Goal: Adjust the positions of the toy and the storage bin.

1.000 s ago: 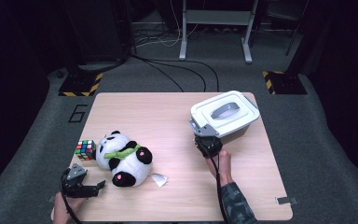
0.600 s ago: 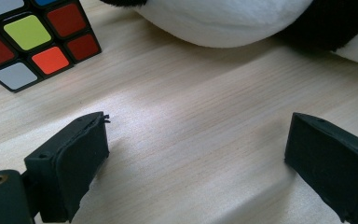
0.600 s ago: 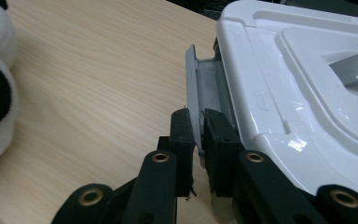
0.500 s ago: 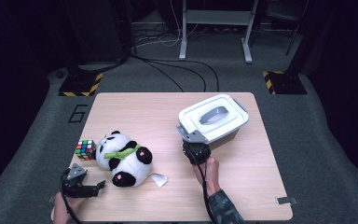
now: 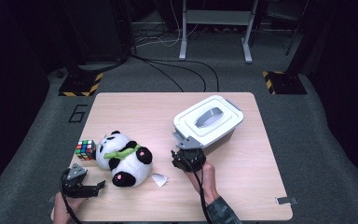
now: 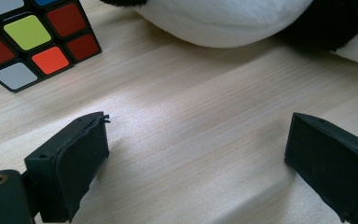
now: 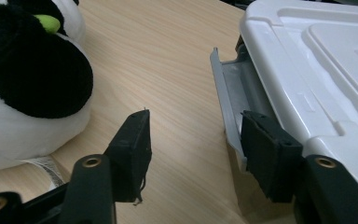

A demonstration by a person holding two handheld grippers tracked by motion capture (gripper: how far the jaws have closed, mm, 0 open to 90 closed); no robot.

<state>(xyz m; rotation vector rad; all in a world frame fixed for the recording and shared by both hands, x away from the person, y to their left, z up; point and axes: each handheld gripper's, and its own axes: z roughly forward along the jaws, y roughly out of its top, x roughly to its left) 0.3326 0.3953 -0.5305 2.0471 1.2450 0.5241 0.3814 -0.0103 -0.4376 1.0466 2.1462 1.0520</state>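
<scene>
A white lidded box (image 5: 208, 122) with a grey handle stands askew on the right half of the wooden table (image 5: 135, 109). My right gripper (image 5: 182, 157) sits at its near left corner, by the grey latch flap (image 7: 227, 100). Its jaws have just been opening and now stand open with bare wood between them (image 7: 200, 135); the right one is close beside the flap. A plush panda (image 5: 123, 161) lies left of centre, with a colour cube (image 5: 85, 149) to its left. My left gripper (image 5: 95, 187) rests open at the front left (image 6: 196, 135), facing the panda (image 6: 223, 23) and the cube (image 6: 28, 42).
A white fabric tag (image 5: 159, 179) lies by the panda's foot. A small grey object (image 5: 284, 200) sits near the table's front right corner. Beyond the far edge are floor cables and yellow-black striped stand bases (image 5: 77, 84).
The right gripper slid left, dragging the box left and turning it, then its jaws opened off the latch flap. The left gripper, panda and cube stayed put.
</scene>
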